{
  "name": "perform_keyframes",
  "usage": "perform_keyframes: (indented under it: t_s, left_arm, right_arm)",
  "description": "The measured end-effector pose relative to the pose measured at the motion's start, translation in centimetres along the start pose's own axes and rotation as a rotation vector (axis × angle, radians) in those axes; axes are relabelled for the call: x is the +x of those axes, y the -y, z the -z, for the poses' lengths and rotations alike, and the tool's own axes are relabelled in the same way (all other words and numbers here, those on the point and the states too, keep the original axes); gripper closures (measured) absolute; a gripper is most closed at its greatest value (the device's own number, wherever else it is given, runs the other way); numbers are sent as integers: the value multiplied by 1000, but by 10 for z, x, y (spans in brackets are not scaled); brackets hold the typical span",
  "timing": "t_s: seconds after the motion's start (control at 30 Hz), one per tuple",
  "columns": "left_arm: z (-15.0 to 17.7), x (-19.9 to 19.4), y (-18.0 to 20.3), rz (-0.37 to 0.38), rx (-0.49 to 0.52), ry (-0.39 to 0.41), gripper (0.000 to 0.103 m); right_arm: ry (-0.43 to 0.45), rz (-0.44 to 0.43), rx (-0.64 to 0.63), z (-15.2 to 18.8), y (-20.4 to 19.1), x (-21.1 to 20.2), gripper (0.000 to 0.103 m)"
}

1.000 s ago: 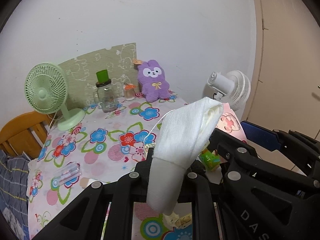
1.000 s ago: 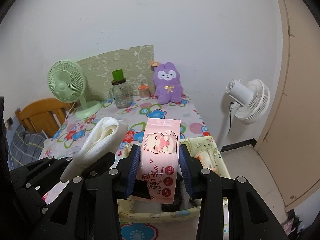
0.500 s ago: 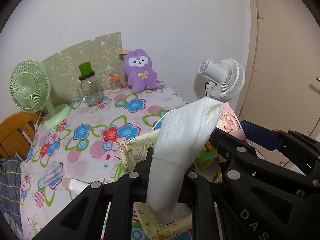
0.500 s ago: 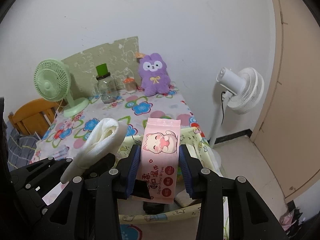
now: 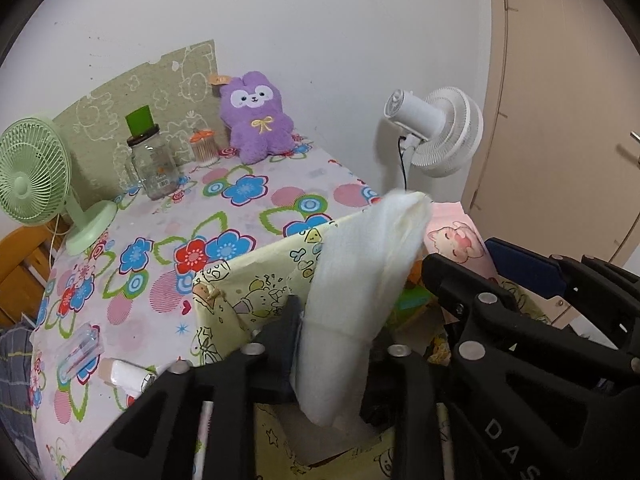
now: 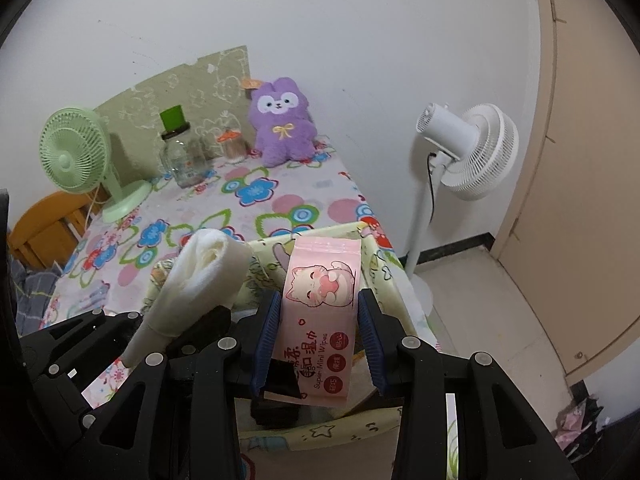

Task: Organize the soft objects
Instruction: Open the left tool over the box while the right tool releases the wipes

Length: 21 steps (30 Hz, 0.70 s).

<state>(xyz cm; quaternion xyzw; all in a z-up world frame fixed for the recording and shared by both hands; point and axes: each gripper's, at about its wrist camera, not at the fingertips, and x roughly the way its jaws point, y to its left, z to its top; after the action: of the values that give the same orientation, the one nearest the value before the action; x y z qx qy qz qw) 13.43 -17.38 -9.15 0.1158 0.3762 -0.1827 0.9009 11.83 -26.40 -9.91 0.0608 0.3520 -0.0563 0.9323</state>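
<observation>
You're at the drop-off: your left gripper point(image 5: 332, 344) is opening around the white cloth point(image 5: 360, 280) above the yellow bin point(image 5: 248, 292), while your right gripper point(image 6: 318, 336) clamps the wipes pack point(image 6: 320, 300), which needs releasing inside next.

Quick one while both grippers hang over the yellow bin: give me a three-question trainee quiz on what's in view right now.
1. True or false: the right gripper is shut on the pink wipes pack.
2. What lies between the fingers of the left gripper? A) purple plush B) white cloth C) glass jar
3. Fill in: the purple plush leans at the back of the table by the ____.

Key
1. True; the blue pads press both sides of the pack.
2. B; the white cloth stands between them over the yellow bin while the jaws are opening.
3. wall
</observation>
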Motion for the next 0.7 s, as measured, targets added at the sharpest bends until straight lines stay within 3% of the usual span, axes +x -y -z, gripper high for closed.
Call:
perform_keyframes:
  t_s: [0.17, 0.33, 0.6, 0.7]
  left_arm:
    - [1, -2, -2, -39, 10, 9, 32]
    - [3, 0, -10, -44, 5, -6, 21]
    - [6, -2, -24, -39, -24, -15, 16]
    - [7, -4, -25, -33, -25, -12, 15]
  right_arm:
    - [-11, -11, 4, 0, -2, 7, 60]
    - [-25, -31, -4, -2, -10, 16, 60]
    - [-35, -100, -6, -2, -24, 24, 58]
    - [-24, -108, -14, -2, -27, 23, 44]
